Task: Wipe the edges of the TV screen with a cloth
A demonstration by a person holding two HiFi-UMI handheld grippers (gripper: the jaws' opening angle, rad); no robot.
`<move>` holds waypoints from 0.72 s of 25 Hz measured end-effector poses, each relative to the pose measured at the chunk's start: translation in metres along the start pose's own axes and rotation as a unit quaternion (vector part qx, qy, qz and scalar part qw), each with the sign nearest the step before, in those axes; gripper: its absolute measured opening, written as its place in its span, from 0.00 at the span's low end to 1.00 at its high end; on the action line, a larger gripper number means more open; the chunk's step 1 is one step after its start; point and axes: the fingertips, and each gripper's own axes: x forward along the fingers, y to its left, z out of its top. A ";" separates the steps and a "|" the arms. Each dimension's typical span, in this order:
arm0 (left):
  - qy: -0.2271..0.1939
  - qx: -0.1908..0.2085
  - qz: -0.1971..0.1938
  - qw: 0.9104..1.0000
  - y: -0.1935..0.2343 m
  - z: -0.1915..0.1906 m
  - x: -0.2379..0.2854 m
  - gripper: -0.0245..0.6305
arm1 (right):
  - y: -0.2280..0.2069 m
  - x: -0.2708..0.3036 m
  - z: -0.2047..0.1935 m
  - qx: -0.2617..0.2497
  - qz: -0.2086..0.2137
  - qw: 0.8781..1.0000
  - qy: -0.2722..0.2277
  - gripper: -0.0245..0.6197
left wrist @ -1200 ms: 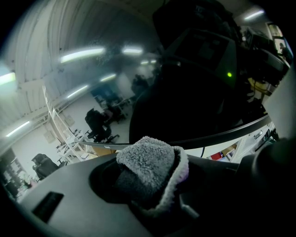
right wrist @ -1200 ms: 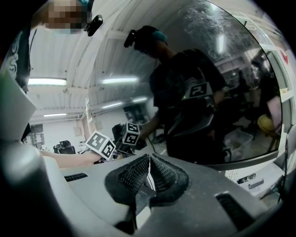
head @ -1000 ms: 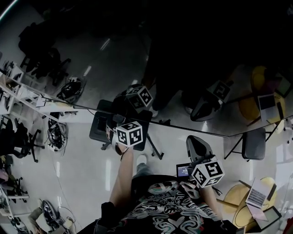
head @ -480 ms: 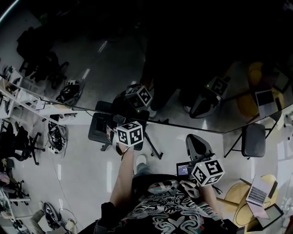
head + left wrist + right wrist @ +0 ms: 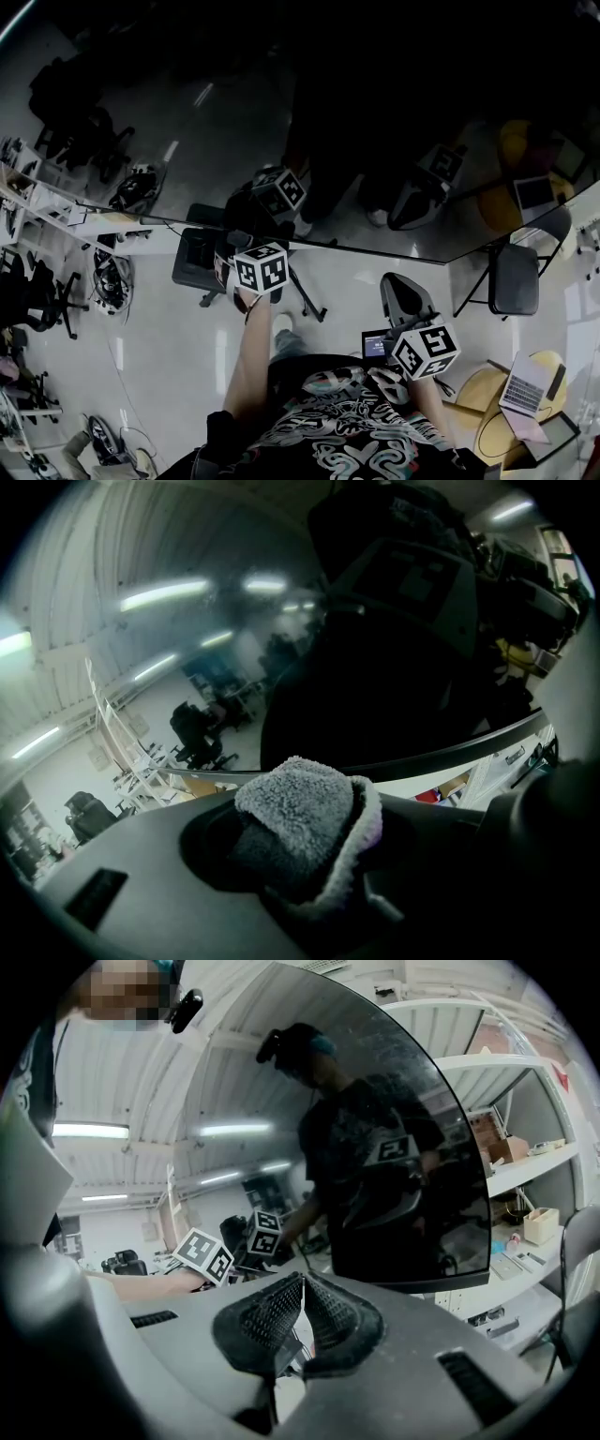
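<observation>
By TV screen (image 5: pixel 375 141) edge: cloth (image 5: pixel 302 813) clamped between left gripper (image 5: pixel 242 253) jaws.

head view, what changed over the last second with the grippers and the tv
The left gripper, shut on the grey cloth, crept slightly left and up at the lower edge of the TV screen. The whole view drifted the same way, so the real move is small. Nothing was taken hold of or let go. The right gripper stayed shut and empty, low by the person's torso.
</observation>
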 end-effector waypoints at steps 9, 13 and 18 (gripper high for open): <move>0.001 0.002 -0.003 1.000 -0.018 0.002 -0.009 0.40 | -0.012 -0.011 0.001 0.004 -0.006 1.000 -0.004 0.09; 0.001 0.001 -0.006 1.000 -0.023 0.003 -0.013 0.40 | -0.010 -0.015 0.002 0.001 -0.001 1.000 -0.005 0.09; -0.001 -0.003 -0.007 1.000 -0.034 0.003 -0.021 0.40 | -0.017 -0.025 -0.001 0.002 -0.003 1.000 -0.004 0.09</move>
